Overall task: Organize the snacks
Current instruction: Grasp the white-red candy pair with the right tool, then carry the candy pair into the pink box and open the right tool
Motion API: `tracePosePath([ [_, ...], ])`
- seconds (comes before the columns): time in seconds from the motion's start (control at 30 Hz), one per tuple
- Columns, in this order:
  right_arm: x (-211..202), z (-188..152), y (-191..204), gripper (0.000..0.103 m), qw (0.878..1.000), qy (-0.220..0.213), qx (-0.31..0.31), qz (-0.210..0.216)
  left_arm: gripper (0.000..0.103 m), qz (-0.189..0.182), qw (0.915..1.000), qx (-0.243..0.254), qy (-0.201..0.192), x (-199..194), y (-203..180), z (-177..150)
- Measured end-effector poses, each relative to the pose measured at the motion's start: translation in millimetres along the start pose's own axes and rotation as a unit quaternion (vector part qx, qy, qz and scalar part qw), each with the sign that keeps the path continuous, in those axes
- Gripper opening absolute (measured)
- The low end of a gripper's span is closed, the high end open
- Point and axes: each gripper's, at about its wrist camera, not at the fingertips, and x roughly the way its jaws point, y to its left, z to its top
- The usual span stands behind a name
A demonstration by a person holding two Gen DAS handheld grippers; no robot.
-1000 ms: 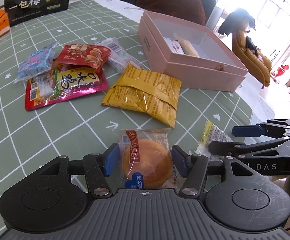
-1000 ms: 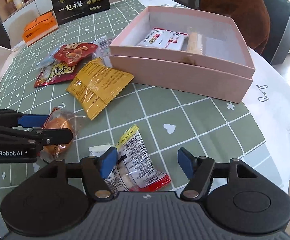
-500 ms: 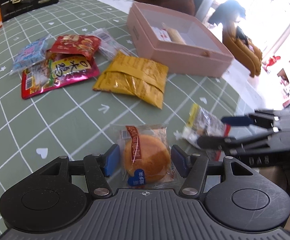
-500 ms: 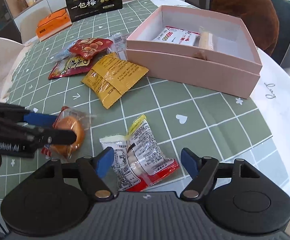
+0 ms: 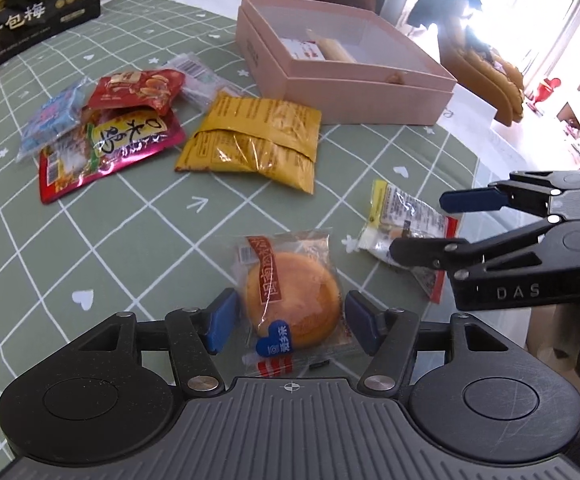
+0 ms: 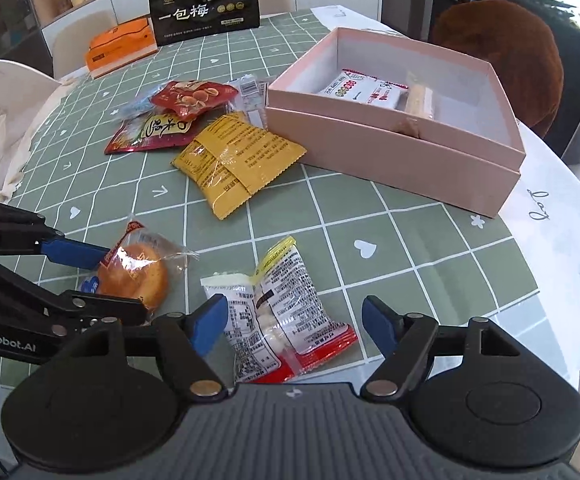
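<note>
1. left gripper point(image 5: 287, 322), jaws wide, straddles the wrapped round cake point(image 5: 292, 300) lying on the green grid tablecloth point(image 5: 137, 240); close on the cake's sides, gently, since it looks soft.
2. right gripper point(image 6: 294, 326), jaws wide, brackets the white-and-red snack packet point(image 6: 277, 316) at the near table edge; pinch the packet's body, not the loose film.
3. pink box point(image 6: 390, 156) sits well beyond both, already holding two snacks; the likely destination.
4. yellow packet point(image 6: 237, 160) lies between.
</note>
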Motion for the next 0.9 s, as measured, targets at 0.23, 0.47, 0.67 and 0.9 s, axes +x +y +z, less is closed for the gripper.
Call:
tracePosePath([
  [0.23,-2,-3,8,0.074,1.0,0.002,-0.025,0.018,0.061,-0.001,1.0,-0.003,0.0,0,0,2],
  [0.47,-10,-9,4,0.052,1.0,0.005,-0.016,0.01,0.054,-0.004,0.9998,-0.009,-0.017,-9,-5,13],
  [0.67,-68,25,-27,0.051,0.997,-0.069,0.017,0.0,0.019,-0.031,0.991,-0.006,-0.13,-62,-8,78],
  [0.9,-122,113,-64,0.051,0.986,-0.156,0.033,-0.047,0.02,-0.056,0.9843,0.018,-0.167,-69,-10,147],
])
